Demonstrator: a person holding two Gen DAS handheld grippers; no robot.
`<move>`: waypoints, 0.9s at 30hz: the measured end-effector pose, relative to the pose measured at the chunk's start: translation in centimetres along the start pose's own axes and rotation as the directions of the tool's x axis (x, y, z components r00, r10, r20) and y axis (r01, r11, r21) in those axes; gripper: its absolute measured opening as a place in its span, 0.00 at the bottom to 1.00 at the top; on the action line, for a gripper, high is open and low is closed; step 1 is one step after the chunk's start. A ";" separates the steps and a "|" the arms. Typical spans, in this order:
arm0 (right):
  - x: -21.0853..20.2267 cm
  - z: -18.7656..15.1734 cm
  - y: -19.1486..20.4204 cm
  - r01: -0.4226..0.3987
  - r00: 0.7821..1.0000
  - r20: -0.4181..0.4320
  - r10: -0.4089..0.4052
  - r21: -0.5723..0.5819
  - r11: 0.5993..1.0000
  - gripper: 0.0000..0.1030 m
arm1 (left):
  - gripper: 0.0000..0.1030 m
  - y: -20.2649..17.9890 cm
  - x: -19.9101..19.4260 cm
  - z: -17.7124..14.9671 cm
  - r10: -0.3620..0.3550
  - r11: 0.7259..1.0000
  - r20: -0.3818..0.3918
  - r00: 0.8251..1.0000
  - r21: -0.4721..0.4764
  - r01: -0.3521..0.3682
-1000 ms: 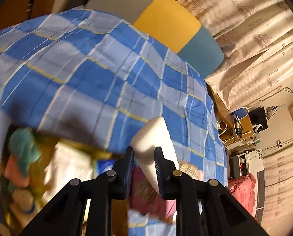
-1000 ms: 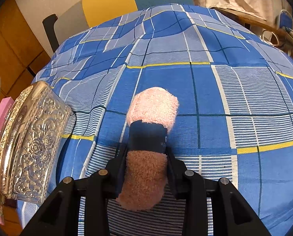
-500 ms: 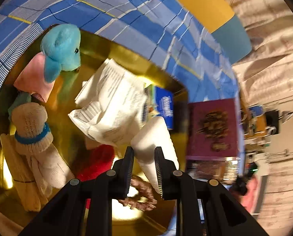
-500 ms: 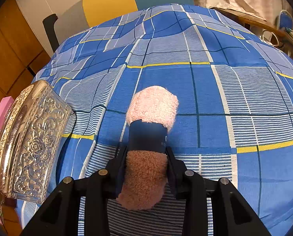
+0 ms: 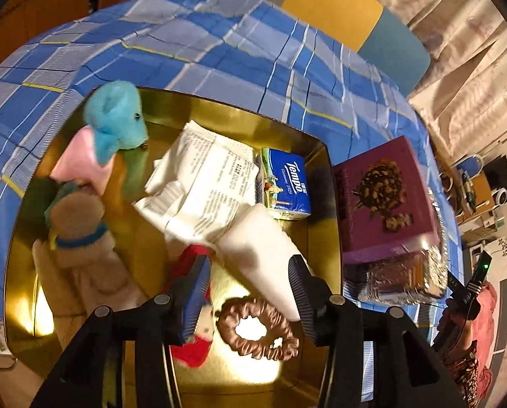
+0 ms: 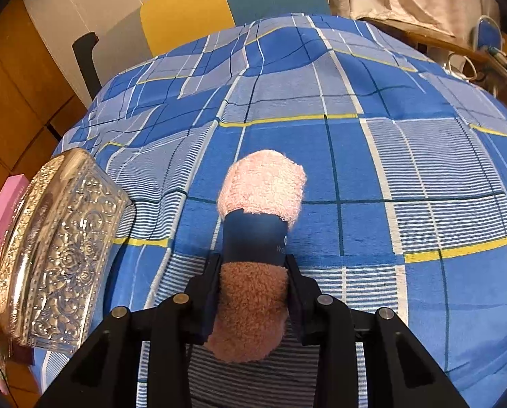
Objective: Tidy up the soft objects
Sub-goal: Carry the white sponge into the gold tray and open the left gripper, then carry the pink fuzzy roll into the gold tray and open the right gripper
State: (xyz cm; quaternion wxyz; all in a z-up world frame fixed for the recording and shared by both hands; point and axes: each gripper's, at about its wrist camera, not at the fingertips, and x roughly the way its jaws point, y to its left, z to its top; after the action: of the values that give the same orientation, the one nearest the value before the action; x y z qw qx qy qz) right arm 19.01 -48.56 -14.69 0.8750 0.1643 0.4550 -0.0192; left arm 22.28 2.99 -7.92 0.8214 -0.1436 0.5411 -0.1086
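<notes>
In the left wrist view my left gripper [image 5: 250, 275] is open above a gold tray [image 5: 325, 183]. A white soft block [image 5: 263, 248] lies loose between the jaws, resting in the tray. The tray also holds a blue plush [image 5: 117, 119], a beige knit doll [image 5: 83, 224], a white packet [image 5: 202, 187], a Tempo tissue pack [image 5: 287, 183], a red soft item [image 5: 192, 258] and a brown scrunchie [image 5: 257, 329]. In the right wrist view my right gripper [image 6: 251, 272] is shut on a rolled pink towel [image 6: 260, 231] with a navy band, over the blue checked bedcover [image 6: 389, 170].
A purple box [image 5: 382, 197] and a foil-wrapped item [image 5: 399, 278] sit right of the tray. A silver embossed tray [image 6: 59, 244] stands on the bed at the left of the right wrist view, with a pink box [image 6: 5, 210] behind it. A yellow and teal headboard [image 6: 226, 3] is at the back.
My left gripper has swung from the bedcover to over the gold tray and opened, letting go of the white block. My right gripper stays still, shut on the towel.
</notes>
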 end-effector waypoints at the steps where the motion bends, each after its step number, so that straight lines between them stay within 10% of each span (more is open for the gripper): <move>1: -0.3 0.0 0.2 0.000 1.000 0.004 0.000 0.002 1.000 0.34 | 0.47 0.3 -0.5 -0.5 0.006 1.000 0.023 1.000 -0.001 -0.006; 11: -7.2 -1.7 3.9 -0.040 0.989 0.143 0.039 0.005 0.999 0.34 | 0.47 1.8 -6.3 -5.1 0.107 0.992 0.259 0.960 0.044 -0.122; 21: -15.6 -3.4 10.6 -0.116 0.951 0.275 0.140 -0.102 0.988 0.34 | 0.47 2.2 -7.6 -7.6 0.207 0.970 0.288 0.935 0.065 -0.235; 27: -16.1 -4.7 19.9 -0.211 0.935 0.214 0.284 -0.310 0.927 0.34 | 0.47 2.8 -9.5 -8.9 0.241 0.958 0.346 0.907 0.065 -0.279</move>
State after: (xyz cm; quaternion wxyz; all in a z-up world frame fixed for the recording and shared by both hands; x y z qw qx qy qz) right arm 9.51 -30.18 1.16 0.9358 0.0906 0.3123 0.1361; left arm 10.49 7.68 -4.08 0.9151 -0.0399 0.4012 -0.0023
